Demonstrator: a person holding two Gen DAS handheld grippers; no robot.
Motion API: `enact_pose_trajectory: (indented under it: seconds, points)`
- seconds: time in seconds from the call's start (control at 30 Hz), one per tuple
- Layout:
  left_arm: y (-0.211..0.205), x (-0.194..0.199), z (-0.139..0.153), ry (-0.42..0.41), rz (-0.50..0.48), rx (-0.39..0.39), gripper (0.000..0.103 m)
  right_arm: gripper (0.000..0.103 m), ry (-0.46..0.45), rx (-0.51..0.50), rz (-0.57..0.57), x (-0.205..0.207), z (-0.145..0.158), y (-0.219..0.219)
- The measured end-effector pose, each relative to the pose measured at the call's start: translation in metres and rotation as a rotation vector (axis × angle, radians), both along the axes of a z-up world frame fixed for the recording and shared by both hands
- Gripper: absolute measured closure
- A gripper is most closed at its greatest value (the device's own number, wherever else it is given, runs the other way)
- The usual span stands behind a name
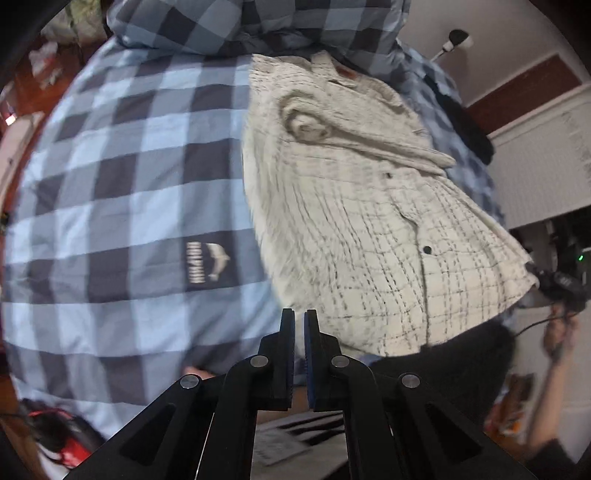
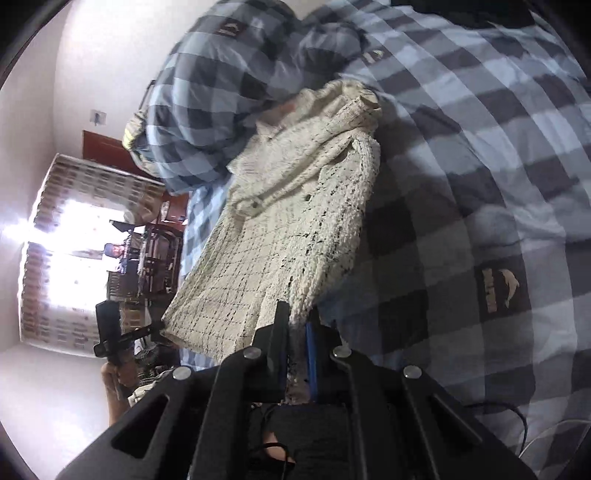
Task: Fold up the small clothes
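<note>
A small cream jacket with a thin black check and dark buttons (image 1: 351, 206) lies on a blue-and-grey checked duvet (image 1: 122, 177). One side and a sleeve are folded over its front. My left gripper (image 1: 299, 317) is shut and empty, just off the jacket's lower left edge above the duvet. In the right wrist view the jacket (image 2: 295, 229) stretches away from me, and my right gripper (image 2: 297, 314) is shut on its lower hem corner, with cloth pinched between the blue pads. In the left wrist view the right gripper (image 1: 557, 284) shows at the jacket's far corner.
A checked pillow (image 1: 258, 26) lies at the head of the bed behind the jacket's collar. A dark garment (image 1: 465, 122) lies on the duvet's right edge. A bright window (image 2: 74, 251) and furniture are beyond the bed. A person's arm (image 1: 554, 369) holds the right gripper.
</note>
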State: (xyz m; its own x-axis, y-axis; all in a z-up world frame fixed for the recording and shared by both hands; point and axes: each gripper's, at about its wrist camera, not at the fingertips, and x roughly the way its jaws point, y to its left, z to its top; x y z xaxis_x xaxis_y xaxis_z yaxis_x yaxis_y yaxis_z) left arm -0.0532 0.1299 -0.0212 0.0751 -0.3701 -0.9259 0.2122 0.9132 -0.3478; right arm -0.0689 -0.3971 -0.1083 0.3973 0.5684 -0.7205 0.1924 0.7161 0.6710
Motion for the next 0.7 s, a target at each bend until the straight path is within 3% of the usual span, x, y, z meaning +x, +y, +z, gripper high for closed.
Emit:
enact_pose_trajectory:
  seconds: [0.17,0.27,0.33,0.47,0.5,0.53,0.57,0.6,0.63,0.67,0.7]
  points:
    - [-0.004,0.008,-0.014,0.045,-0.055,0.110,0.099,0.100,0.059,-0.002,0.018,-0.007,-0.010,-0.006]
    - [-0.003,0.017,-0.032,0.062,-0.007,0.170,0.098,0.100,0.080,-0.062,0.015,-0.005,0.000,-0.005]
    - [-0.003,0.026,-0.057,0.150,0.026,0.172,0.098,0.100,0.117,-0.112,-0.016,-0.002,0.000,-0.010]
    - [-0.009,0.032,-0.090,0.229,0.022,0.183,0.098,0.095,0.214,-0.241,-0.149,-0.013,-0.003,-0.042]
    - [-0.012,0.033,-0.097,0.245,0.020,0.187,0.098,0.086,0.222,-0.267,-0.174,-0.014,-0.004,-0.052]
    - [-0.015,0.034,-0.107,0.270,0.019,0.192,0.098,0.064,0.229,-0.271,-0.192,-0.015,-0.005,-0.059]
    - [-0.017,0.034,-0.110,0.281,0.018,0.194,0.097,0.049,0.235,-0.269,-0.207,-0.016,-0.005,-0.063]
    - [-0.019,0.036,-0.117,0.297,0.015,0.192,0.095,0.025,0.245,-0.261,-0.223,-0.016,-0.009,-0.069]
    - [-0.021,0.037,-0.125,0.317,0.017,0.185,0.083,0.019,0.259,-0.253,-0.222,-0.016,-0.014,-0.071]
    - [-0.022,0.038,-0.128,0.322,0.024,0.182,0.048,0.019,0.292,-0.235,-0.202,-0.012,-0.025,-0.073]
    - [-0.022,0.039,-0.131,0.318,0.038,0.180,0.023,0.019,0.322,-0.217,-0.187,-0.011,-0.034,-0.074]
